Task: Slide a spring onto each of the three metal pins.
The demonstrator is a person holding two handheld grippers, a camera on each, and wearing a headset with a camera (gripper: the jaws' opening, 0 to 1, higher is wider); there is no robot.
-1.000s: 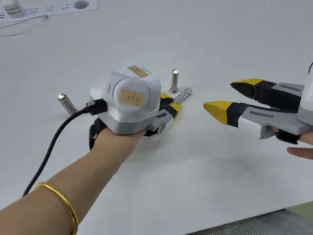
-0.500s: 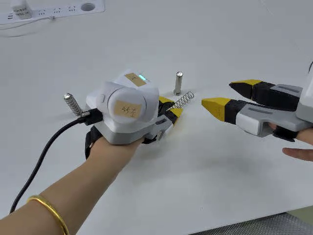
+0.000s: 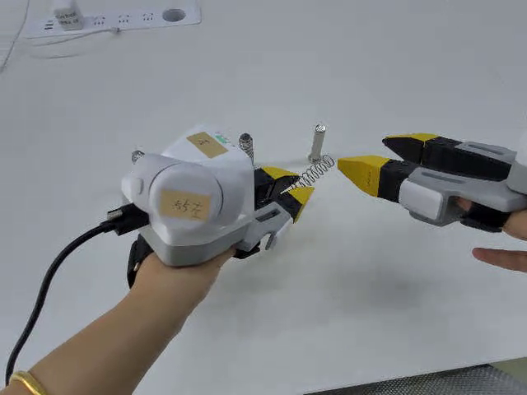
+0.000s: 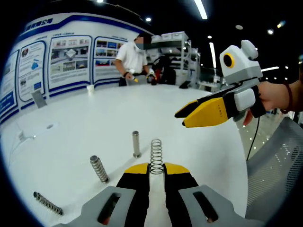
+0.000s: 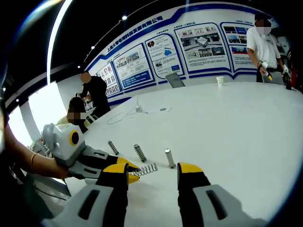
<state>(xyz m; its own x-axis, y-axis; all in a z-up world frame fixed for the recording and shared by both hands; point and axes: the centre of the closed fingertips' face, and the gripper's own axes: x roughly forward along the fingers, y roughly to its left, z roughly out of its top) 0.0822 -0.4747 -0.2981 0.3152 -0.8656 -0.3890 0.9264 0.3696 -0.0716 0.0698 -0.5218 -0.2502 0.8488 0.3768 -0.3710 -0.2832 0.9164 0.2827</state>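
My left gripper (image 3: 300, 185) is shut on one end of a loose spring (image 3: 317, 170), which sticks out towards the right. In the left gripper view the spring (image 4: 156, 155) rises from between the yellow tips. A bare metal pin (image 3: 318, 142) stands upright just behind the spring. Left of it a pin wearing a spring (image 3: 246, 146) stands, and a second sprung pin (image 3: 137, 155) peeks out behind the left gripper's body. My right gripper (image 3: 364, 153) is open, its lower tip close to the spring's free end. The right gripper view shows the spring (image 5: 144, 169) in front of the bare pin (image 5: 169, 158).
The white tabletop (image 3: 346, 280) spreads around the work. A white power strip (image 3: 115, 18) lies at the far left edge. A black cable (image 3: 49, 280) trails from the left gripper. People stand beyond the far side of the table (image 4: 132, 56).
The right gripper has closed in on the spring's free end. The left gripper keeps its hold on the spring and has shifted a little. The head camera has moved too.
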